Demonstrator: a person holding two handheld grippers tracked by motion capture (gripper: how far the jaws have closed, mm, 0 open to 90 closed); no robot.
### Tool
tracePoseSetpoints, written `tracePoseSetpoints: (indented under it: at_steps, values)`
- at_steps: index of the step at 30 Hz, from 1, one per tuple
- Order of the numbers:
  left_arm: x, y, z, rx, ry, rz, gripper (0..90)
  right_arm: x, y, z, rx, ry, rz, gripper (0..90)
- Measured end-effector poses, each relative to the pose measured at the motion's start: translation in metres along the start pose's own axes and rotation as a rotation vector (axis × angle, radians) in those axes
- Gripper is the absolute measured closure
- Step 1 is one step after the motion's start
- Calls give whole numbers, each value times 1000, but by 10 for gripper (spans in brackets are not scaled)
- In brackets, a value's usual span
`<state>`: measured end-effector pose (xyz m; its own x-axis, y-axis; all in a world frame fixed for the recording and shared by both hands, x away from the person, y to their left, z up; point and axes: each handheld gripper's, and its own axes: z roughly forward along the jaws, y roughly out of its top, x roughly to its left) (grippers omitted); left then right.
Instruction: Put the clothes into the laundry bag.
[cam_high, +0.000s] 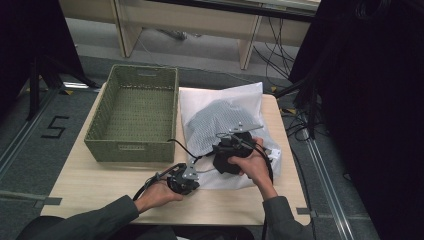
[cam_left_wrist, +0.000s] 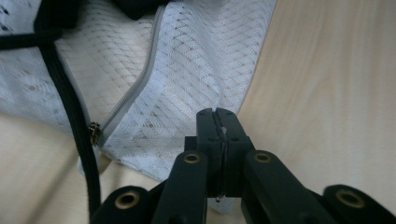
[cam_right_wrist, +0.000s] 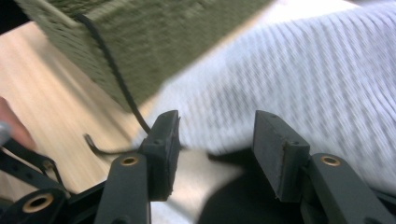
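Two grippers work a white mesh bag (cam_high: 220, 125) lying on the bench (cam_high: 100, 185) beside a basket (cam_high: 135, 115): left gripper (cam_left_wrist: 217, 116) fingers pinch its edge, right gripper (cam_right_wrist: 215, 140) fingers stand apart above it.

Mesh bag (cam_right_wrist: 303, 70) blurred, basket (cam_right_wrist: 154, 42) cropped, dark garment (cam_high: 225, 162) partly hidden.

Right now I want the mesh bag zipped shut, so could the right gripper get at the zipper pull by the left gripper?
Probably yes. The right gripper hangs open over the mesh bag, and the zipper pull lies uncovered beside a black cable. The left gripper, shut on the bag's edge, sits close by.
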<state>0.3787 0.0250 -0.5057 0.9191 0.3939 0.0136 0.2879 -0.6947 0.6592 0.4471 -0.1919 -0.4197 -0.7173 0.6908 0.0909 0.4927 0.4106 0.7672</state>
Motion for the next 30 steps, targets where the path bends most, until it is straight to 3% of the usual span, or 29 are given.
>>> tracePoseSetpoints:
  at_steps: [2, 4, 5, 6, 8, 9, 10, 11, 12, 14, 16, 17, 18, 20, 22, 24, 25, 27, 28, 30]
  values:
    - [-2, 0, -2, -6, -8, -16, 825, 7, 5, 11, -3, 29, -40, 527]
    - [-7, 2, -11, -54, -29, -39, 728, 11, 8, 21, 15, 47, -64, 527]
    - [-12, 4, -17, -99, -41, -81, 682, 15, 9, 26, 21, 60, -72, 527]
    - [-15, 5, -26, -104, -48, -87, 624, 19, 11, 32, 17, 68, -80, 531]
    - [-19, 4, -43, -81, -67, -61, 533, 27, 16, 40, 7, 116, -95, 545]
    - [-22, 0, -52, -90, -63, -65, 503, 32, 18, 46, -5, 132, -90, 546]
    - [-24, -5, -61, -99, -54, -62, 478, 37, 21, 51, 0, 146, -117, 545]
    - [-24, -9, -67, -87, -42, -68, 459, 44, 25, 57, 10, 156, -141, 547]
    - [-22, -12, -73, -59, -25, -45, 440, 50, 27, 62, 6, 162, -143, 558]
    - [-17, -21, -84, -61, 13, -71, 420, 57, 29, 68, 11, 174, -154, 658]
    - [-10, -27, -91, -78, 37, -125, 404, 63, 31, 75, 6, 155, -179, 866]
    - [-6, -30, -96, -74, 49, -152, 397, 63, 30, 76, 2, 157, -191, 877]
    - [-3, -31, -98, -79, 53, -157, 387, 64, 30, 73, 5, 137, -204, 883]
    - [3, -35, -104, -75, 88, -164, 382, 63, 30, 62, -1, 148, -219, 886]
    - [8, -39, -106, -57, 117, -162, 373, 60, 27, 41, -15, 141, -225, 887]
    - [13, -44, -108, -51, 133, -187, 369, 55, 21, 19, -24, 124, -235, 887]
    - [16, -45, -110, -47, 142, -193, 365, 53, 15, 7, -24, 112, -204, 887]
    - [18, -46, -111, -55, 150, -202, 363, 40, 1, -16, -28, 93, -191, 887]
    - [19, -46, -113, -50, 152, -191, 362, 34, -8, -25, -11, 71, -158, 887]
    - [18, -47, -113, -50, 160, -209, 356, 17, -32, -36, 55, 39, -114, 886]
